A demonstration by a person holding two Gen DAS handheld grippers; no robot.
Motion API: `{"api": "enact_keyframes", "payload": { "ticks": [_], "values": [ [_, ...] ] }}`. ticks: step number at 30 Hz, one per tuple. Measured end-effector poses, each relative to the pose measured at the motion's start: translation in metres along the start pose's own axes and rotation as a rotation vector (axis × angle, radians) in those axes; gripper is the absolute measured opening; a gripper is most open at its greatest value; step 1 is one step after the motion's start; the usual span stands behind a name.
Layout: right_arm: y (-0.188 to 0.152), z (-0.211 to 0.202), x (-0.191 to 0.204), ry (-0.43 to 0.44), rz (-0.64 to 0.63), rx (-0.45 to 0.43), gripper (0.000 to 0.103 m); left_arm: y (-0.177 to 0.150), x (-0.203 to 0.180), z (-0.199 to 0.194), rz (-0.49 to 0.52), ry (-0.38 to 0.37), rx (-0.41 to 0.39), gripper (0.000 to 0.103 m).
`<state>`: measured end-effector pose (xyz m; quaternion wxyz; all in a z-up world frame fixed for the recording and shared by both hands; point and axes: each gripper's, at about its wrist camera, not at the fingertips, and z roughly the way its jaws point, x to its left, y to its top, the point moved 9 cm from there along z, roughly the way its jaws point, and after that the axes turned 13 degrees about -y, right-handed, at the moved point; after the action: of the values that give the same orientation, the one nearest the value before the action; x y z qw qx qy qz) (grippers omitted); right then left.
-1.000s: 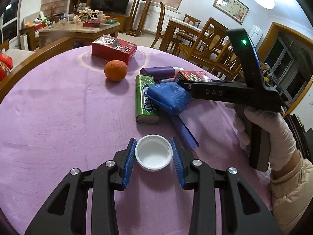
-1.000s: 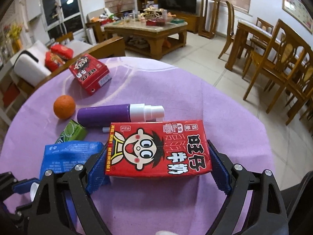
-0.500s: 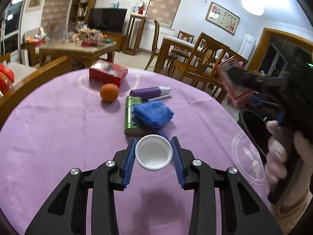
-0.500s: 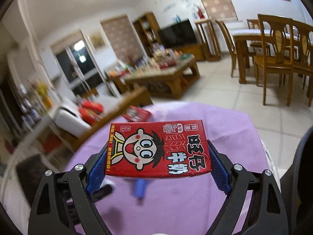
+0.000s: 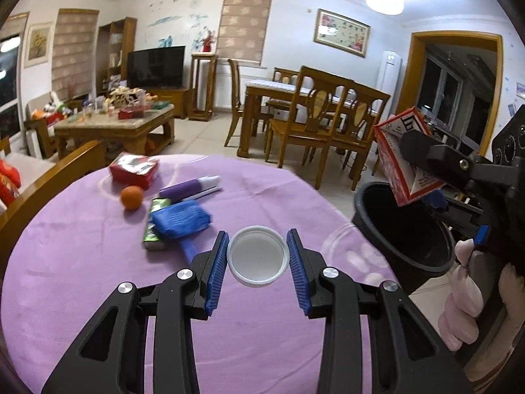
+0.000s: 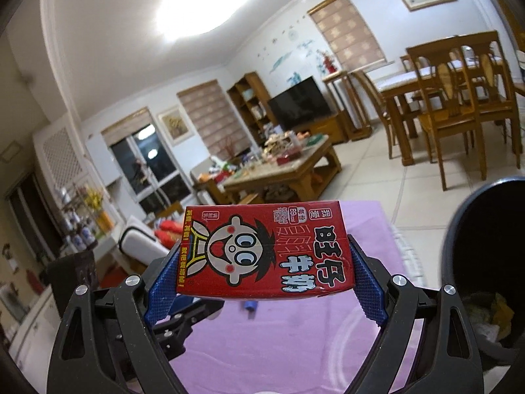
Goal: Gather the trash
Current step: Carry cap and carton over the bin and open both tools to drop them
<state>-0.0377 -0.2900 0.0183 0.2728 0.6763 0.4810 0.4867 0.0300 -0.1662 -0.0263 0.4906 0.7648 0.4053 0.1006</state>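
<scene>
My left claw (image 5: 257,257) holds a white lid (image 5: 258,255) by its rim, one blue pad on each side, up above the purple cloth of the round table (image 5: 82,279). My right claw (image 6: 262,275) is stretched wide around a red milk box (image 6: 265,251) with a cartoon face on it, and its blue pads press on the two short ends of the box. From the left camera I see that box (image 5: 392,161) tilted in the air, right over the rim of the black bin (image 5: 403,229). The bin stands off the right edge of the table. Some trash already lies at its bottom. My hand (image 5: 466,298) in a pale glove grips the right claw's handle.

Near the far edge of the table lie a flat red box (image 5: 134,170), an orange (image 5: 132,197), a purple tube (image 5: 188,187) with a white cap, a green pack (image 5: 154,226) and a blue packet (image 5: 181,219). The blue packet rests partly on the green pack.
</scene>
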Motion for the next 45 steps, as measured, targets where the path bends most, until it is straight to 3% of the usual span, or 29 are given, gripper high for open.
{"api": "enact_keyframes", "payload": {
  "ticks": [9, 25, 35, 45],
  "values": [
    [0.024, -0.051, -0.084, -0.078, 0.087, -0.079, 0.088, 0.002, -0.063, 0.028, 0.083, -0.057, 0.022, 0.036],
    [0.041, -0.104, -0.220, -0.200, 0.245, -0.159, 0.088, 0.008, -0.147, 0.095, 0.187, -0.175, 0.080, 0.036],
    [0.024, -0.119, -0.284, -0.295, 0.346, -0.178, 0.088, 0.009, -0.197, 0.148, 0.247, -0.272, 0.098, 0.036],
    [-0.005, -0.105, -0.349, -0.407, 0.420, -0.124, 0.088, -0.005, -0.224, 0.195, 0.272, -0.325, 0.167, 0.037]
  ]
}}
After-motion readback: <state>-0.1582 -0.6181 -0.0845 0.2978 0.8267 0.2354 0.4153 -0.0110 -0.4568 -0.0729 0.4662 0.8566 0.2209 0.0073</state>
